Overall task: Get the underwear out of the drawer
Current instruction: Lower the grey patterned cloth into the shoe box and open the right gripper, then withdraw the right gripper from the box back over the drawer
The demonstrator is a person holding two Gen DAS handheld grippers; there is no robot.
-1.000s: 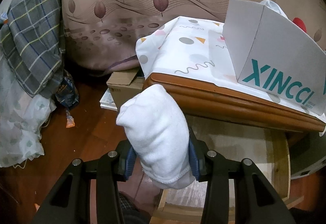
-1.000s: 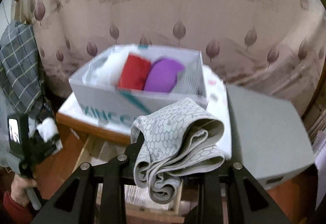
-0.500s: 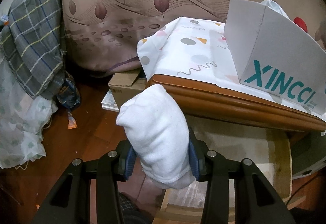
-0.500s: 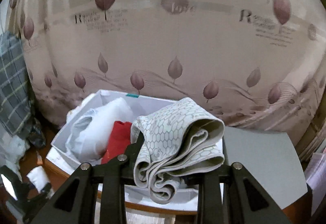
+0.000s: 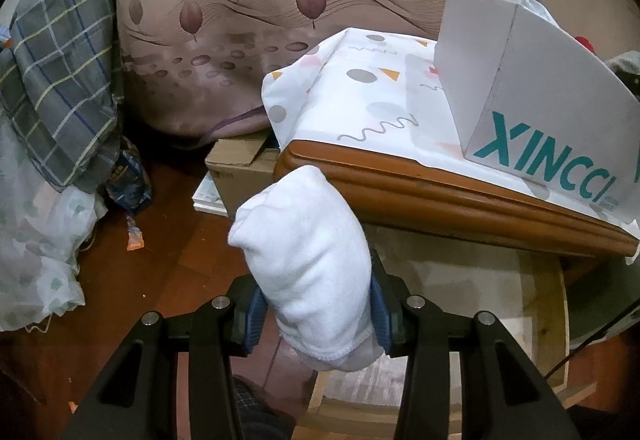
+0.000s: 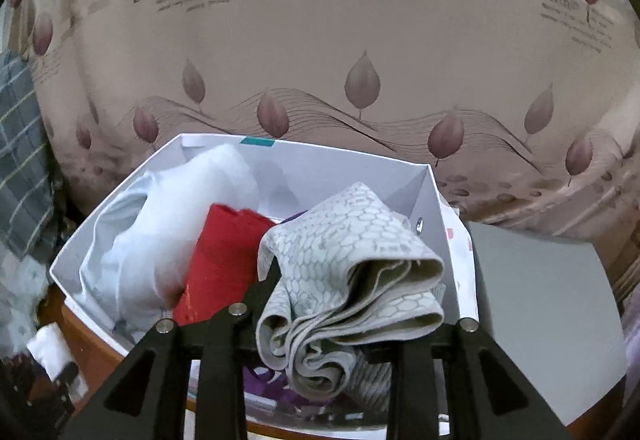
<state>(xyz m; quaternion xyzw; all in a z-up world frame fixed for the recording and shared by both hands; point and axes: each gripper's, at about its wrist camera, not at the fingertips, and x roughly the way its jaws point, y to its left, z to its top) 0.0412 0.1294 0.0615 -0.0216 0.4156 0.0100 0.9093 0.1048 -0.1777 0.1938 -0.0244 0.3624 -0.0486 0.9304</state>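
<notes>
White roll [image 5: 308,264] sits clamped in the left gripper [image 5: 316,314], below and left of the box [image 6: 256,176]. Grey hex-print underwear [image 6: 352,280] hangs over that box, right gripper [image 6: 348,328] jaws opening around it: release judged underway. The box stands on a cloth-covered wooden top [image 5: 440,196]; patterned curtain [image 6: 320,60] behind.

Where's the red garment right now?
In the right wrist view, the red garment sits inside the white box, between pale white fabric and the grey patterned underwear.
</notes>
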